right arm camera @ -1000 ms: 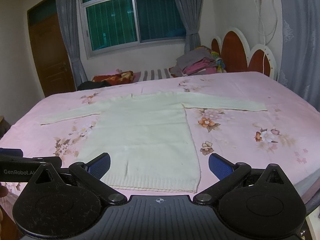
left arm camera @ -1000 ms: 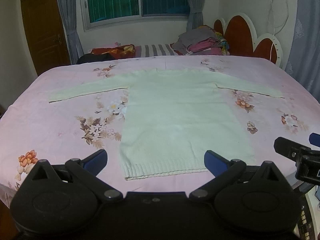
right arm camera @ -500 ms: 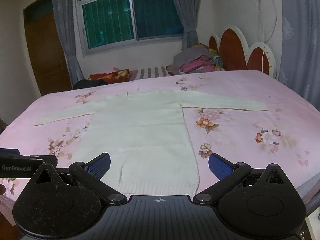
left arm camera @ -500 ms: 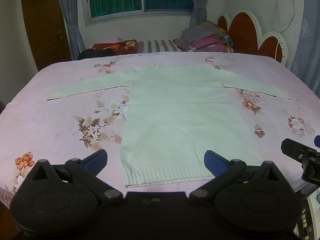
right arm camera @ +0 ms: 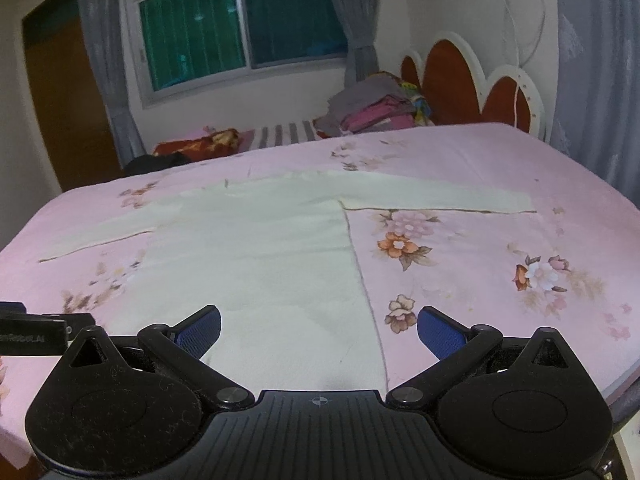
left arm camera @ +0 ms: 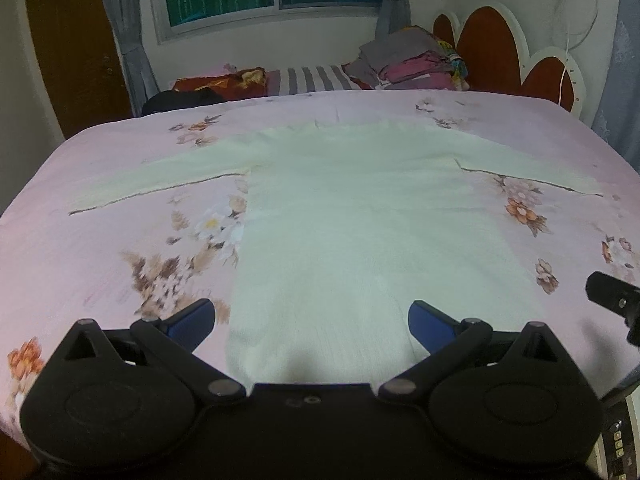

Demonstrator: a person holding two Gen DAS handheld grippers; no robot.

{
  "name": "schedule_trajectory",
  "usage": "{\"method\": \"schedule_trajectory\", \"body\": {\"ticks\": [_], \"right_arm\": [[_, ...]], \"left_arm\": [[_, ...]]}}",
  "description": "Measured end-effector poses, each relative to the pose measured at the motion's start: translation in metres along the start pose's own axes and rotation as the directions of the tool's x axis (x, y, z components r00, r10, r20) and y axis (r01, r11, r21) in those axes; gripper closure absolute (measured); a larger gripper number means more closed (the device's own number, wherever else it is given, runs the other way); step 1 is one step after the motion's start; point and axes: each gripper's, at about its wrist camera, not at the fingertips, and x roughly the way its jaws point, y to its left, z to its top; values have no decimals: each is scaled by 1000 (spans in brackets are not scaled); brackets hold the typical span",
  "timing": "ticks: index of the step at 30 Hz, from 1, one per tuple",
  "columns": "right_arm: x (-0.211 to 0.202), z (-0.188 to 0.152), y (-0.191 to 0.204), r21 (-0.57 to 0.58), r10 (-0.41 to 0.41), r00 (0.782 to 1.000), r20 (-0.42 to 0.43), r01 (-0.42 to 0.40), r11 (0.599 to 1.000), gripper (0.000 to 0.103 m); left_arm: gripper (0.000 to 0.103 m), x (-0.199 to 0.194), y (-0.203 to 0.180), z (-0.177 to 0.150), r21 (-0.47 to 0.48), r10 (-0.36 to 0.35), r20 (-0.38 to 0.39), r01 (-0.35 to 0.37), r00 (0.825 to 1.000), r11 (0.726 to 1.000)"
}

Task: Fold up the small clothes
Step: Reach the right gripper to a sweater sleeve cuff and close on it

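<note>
On the pink floral bed (left arm camera: 80, 248), one pale sweater (left arm camera: 352, 216) lies flat with both sleeves spread, so we judge the first fold not yet begun. We hold two grippers over its hem, left gripper (left arm camera: 311, 317) and right gripper (right arm camera: 319, 325), both spread wide and empty; next we must lower and pinch the hem corners.

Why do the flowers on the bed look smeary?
Left wrist view: the flower print on the pink bedsheet near the left tool is motion-blurred. Right wrist view: the flowers look sharper; the fisheye lens bends the bed's edges.
</note>
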Motion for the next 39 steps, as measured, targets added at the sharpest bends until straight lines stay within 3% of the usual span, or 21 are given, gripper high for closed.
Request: {"method": "schedule_trajectory", "body": {"ticks": [12,21,31,32,33,39], "right_arm": [[87,51,-1,31,-85,996,-2,85,996,0],[125,79,-5,65,-105,994,8,104,992,0],[161,109,-55,108,-166,986,14,163,981,1],[166,112,-64,114,-174,985,17,171,979,7],[171,115,-73,114,-183,983,14,180,977,24],[210,126,-144,177,-254,966,-45,258,950,26]], "left_arm": [[0,82,20,62,10,-37,13,37,999,999],[1,122,34,88,-29,-79,-8,78,997,996],[1,159,25,112,-44,-34,-6,34,999,998],[1,163,24,113,-49,-31,-9,30,999,998],[1,167,22,116,-53,-26,-14,25,1000,998],[1,197,7,129,-68,1,-55,-5,998,998]]}}
